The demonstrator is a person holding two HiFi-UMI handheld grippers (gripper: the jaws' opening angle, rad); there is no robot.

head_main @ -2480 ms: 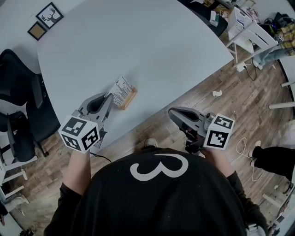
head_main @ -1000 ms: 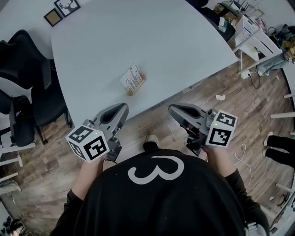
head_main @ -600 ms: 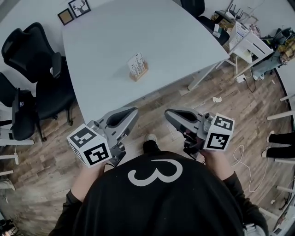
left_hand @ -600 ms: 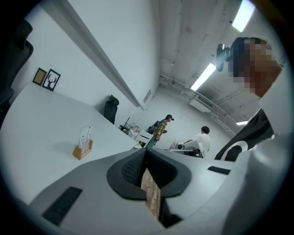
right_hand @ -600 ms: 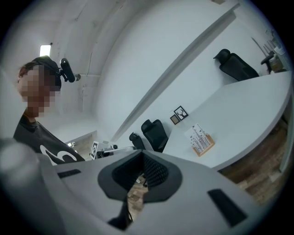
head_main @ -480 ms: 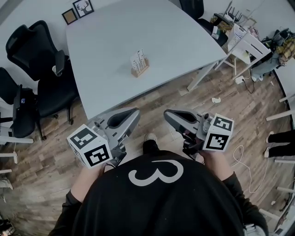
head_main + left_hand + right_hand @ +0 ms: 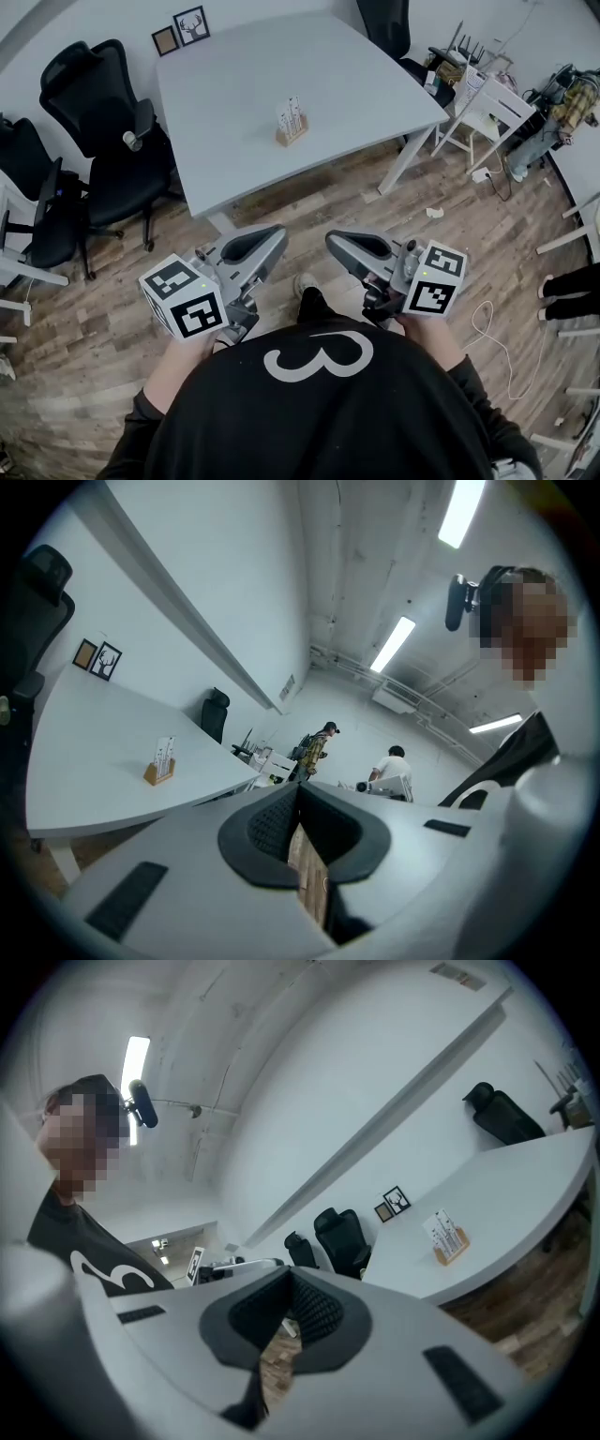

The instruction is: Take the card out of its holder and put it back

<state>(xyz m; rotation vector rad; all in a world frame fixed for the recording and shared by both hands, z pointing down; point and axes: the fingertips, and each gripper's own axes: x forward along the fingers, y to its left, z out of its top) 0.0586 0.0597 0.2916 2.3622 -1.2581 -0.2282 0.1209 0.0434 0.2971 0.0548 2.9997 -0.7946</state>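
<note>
The white printed card (image 7: 291, 110) stands upright in its small wooden holder (image 7: 292, 135) on the grey table (image 7: 234, 94), far ahead of me. The left gripper view shows the card (image 7: 165, 753) in the holder (image 7: 158, 773); the right gripper view shows the card (image 7: 438, 1226) and holder (image 7: 453, 1246) too. My left gripper (image 7: 274, 234) and right gripper (image 7: 334, 241) hang over the wooden floor close to my body, well short of the table. Both are shut with nothing between their jaws (image 7: 298, 803) (image 7: 286, 1302).
Black office chairs (image 7: 103, 103) stand left of the table, and another chair (image 7: 384, 19) at its far side. Two framed pictures (image 7: 191, 23) lean at the table's back edge. A white side table (image 7: 483, 103) and a cable (image 7: 487, 319) are at the right. Two people (image 7: 314, 747) stand far off.
The table and the card holder have receded from me. Both grippers, earlier near the table's front edge, now hang over the floor near my body, still shut.
</note>
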